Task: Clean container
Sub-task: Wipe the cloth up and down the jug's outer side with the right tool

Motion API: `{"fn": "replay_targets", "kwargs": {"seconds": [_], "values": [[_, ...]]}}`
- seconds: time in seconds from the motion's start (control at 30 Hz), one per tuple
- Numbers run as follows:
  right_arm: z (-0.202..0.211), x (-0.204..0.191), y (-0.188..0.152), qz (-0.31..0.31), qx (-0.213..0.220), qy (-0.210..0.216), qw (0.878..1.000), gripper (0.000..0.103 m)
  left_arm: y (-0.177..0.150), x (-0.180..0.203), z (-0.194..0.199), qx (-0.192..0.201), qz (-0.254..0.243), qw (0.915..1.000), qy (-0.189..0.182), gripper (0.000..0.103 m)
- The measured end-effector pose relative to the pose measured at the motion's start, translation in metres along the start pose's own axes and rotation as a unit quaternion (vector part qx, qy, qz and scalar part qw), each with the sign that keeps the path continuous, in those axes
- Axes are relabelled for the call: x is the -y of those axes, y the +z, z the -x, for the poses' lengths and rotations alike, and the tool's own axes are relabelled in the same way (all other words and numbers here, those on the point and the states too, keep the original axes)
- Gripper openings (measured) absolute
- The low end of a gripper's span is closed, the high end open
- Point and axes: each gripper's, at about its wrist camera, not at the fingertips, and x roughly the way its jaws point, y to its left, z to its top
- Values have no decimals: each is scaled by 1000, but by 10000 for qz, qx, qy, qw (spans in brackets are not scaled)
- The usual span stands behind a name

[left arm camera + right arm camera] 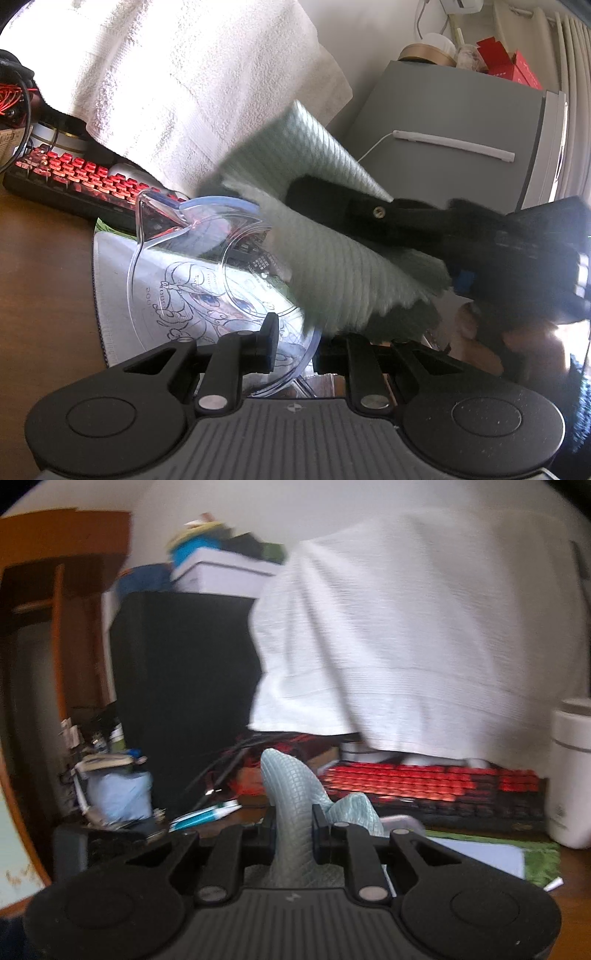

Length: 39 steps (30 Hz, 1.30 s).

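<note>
We held the clear container (207,280) tipped on its side in our left gripper (293,345), whose 2 fingers pinched the container's rim at the lower edge; the left finger (267,341) sat against the inside of the wall, and the right finger was mostly hidden behind the cloth. The container's pouring spout (155,210) pointed up toward the red-lit keyboard (77,177), and through its wall we saw the printed mat (122,295) lying on the brown table (44,258). Our right gripper (293,823) was clamped on the pale green cloth (291,801), which rose between its 2 fingers and curled forward. In the left wrist view that same gripper (317,192) reached in from the right, pressing the cloth (332,258) over the container's open mouth (the picture was blurred there, so we could not tell how deep the cloth went). Behind the keyboard a white towel (192,85) hung down, and right of the container stood a grey cabinet (461,122).
</note>
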Motion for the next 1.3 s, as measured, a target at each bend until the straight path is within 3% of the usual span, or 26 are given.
{"fn": "replay_targets", "kwargs": {"seconds": [0.17,0.47,0.7,1.07,1.3], "values": [[2,6,2,14,3,-3,10000,15,0,0,0,-4,-11,10000,6,17],[15,47,0,-309,108,-966,9948,16,0,0,0,-4,-10,10000,3,17],[16,36,-5,-196,79,-912,9956,16,0,0,0,-4,-11,10000,-1,17],[19,-8,-10,296,18,-56,9995,16,0,0,0,-10,1,10000,-5,17],[22,3,-8,263,30,-189,9995,16,-1,-1,0,-11,-2,10000,0,17]]}}
